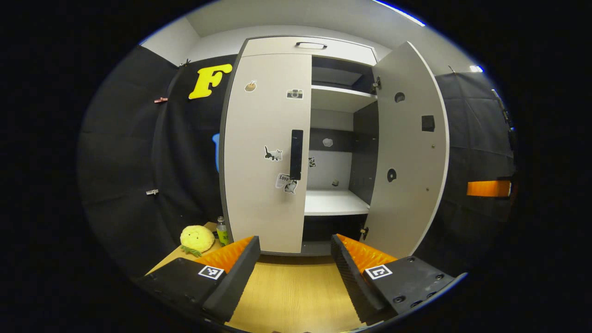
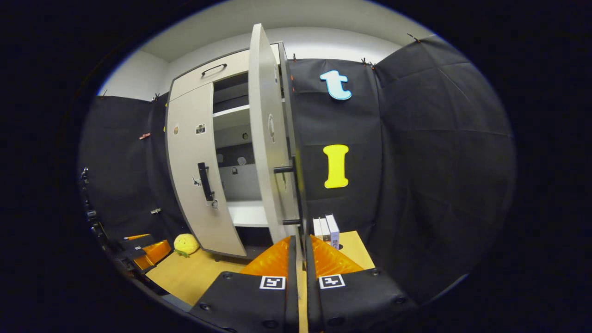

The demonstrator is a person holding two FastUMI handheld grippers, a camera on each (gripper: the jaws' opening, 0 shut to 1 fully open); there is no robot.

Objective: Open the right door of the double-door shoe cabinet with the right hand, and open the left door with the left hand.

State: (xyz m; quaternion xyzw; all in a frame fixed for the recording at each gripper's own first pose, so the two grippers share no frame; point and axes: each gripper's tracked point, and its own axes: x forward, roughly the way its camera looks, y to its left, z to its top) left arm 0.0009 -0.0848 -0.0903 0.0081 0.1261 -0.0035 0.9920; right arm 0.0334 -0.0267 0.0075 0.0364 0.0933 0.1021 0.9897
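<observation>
The shoe cabinet (image 1: 270, 152) stands on a wooden table. Its left door (image 1: 266, 185) is closed, with a black vertical handle (image 1: 296, 154) at its inner edge. My left gripper (image 1: 294, 240) is open and low in front of that door, short of the handle, holding nothing. The right door (image 1: 409, 148) is swung wide open, baring white shelves (image 1: 333, 202). In the right gripper view this door (image 2: 266, 138) shows edge-on, and my right gripper (image 2: 301, 240) is shut on the lower end of its black bar handle (image 2: 298, 194). The left gripper (image 2: 143, 252) shows far left.
A yellow plush toy (image 1: 197, 239) and a green bottle (image 1: 222, 230) sit on the table (image 1: 291, 296) left of the cabinet. White boxes (image 2: 326, 228) stand right of the open door. A drawer with a handle (image 1: 311, 45) tops the cabinet. Black cloth walls surround the booth.
</observation>
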